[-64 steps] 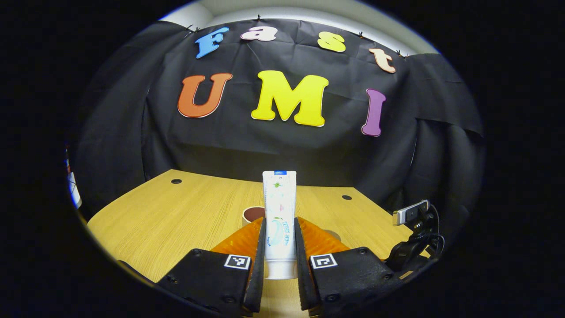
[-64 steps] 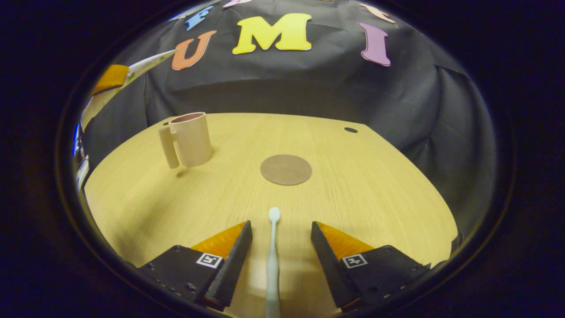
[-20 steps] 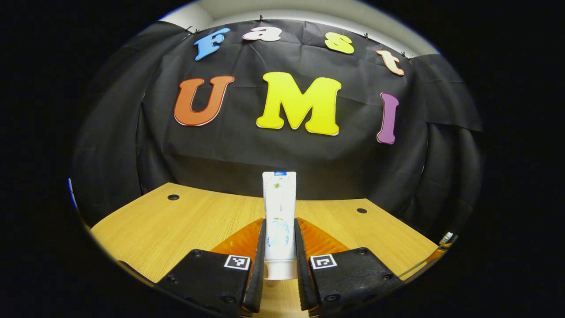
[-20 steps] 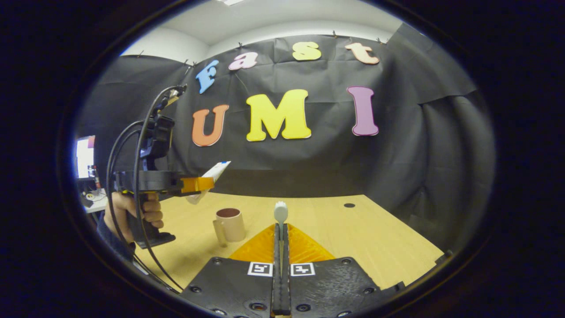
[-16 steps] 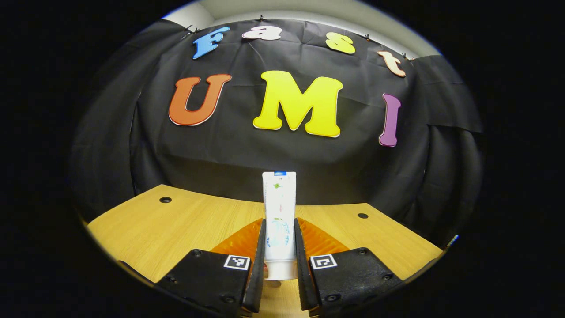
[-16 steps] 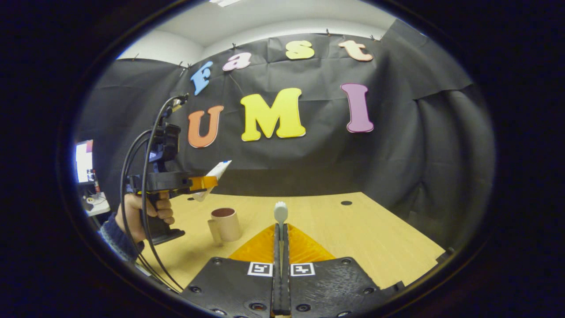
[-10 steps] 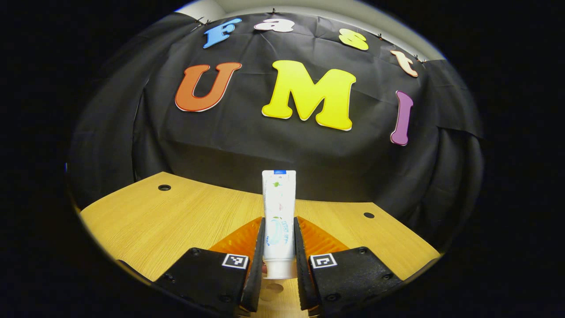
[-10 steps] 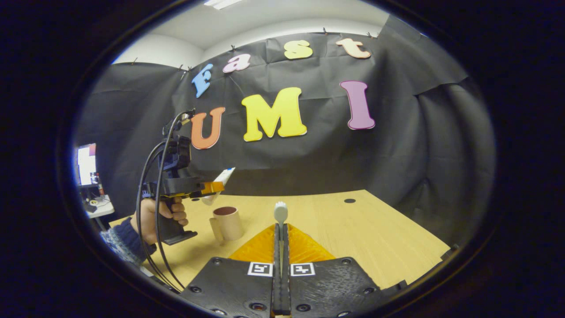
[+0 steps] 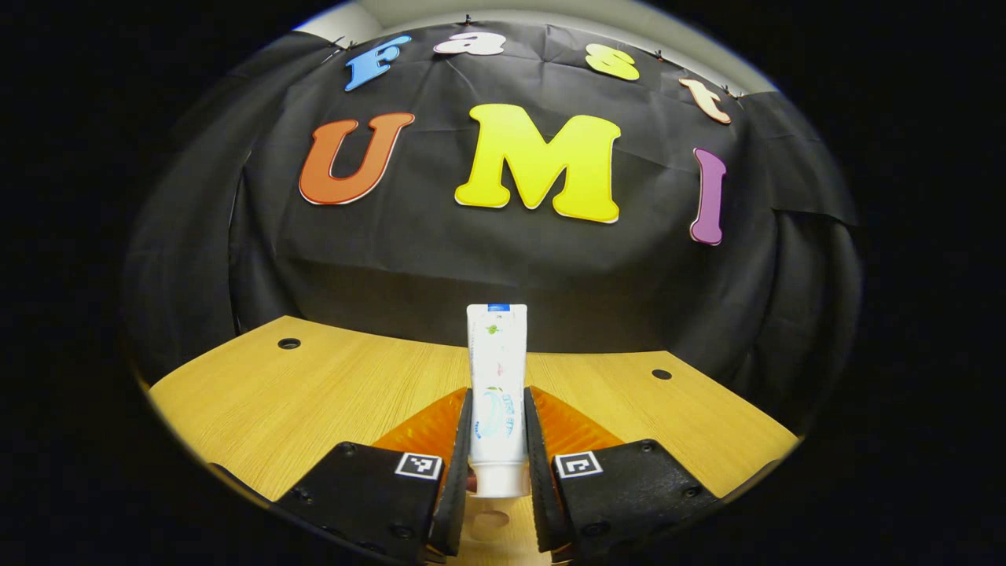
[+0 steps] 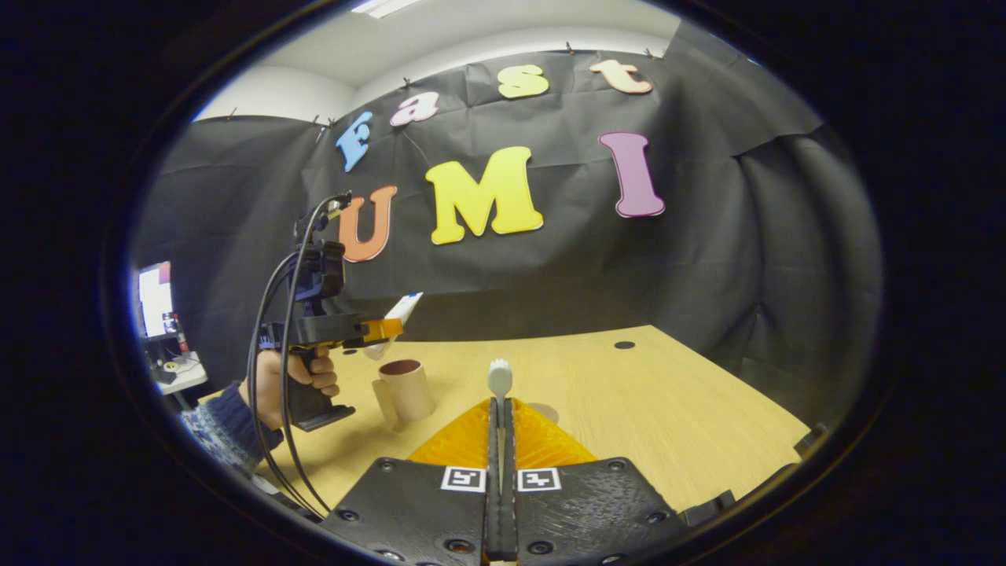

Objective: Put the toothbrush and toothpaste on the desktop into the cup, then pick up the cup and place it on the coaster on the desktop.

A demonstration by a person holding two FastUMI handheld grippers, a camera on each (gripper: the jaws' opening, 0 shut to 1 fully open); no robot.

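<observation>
L gripper [image 9: 498, 440] fingers, clamped on toothpaste [image 9: 497, 377], have drifted nearly over the cup [image 10: 405, 388] on the table [image 10: 668, 409], R gripper [image 10: 501, 440] pinching toothbrush [image 10: 500, 376] aloft: drop-in looks imminent.

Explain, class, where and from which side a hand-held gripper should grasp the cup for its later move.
Probably the cup's round body, from its right, the side away from the handle: it stands upright on the desk, and its handle juts left toward the left hand-held gripper, which holds the toothpaste above it.
</observation>
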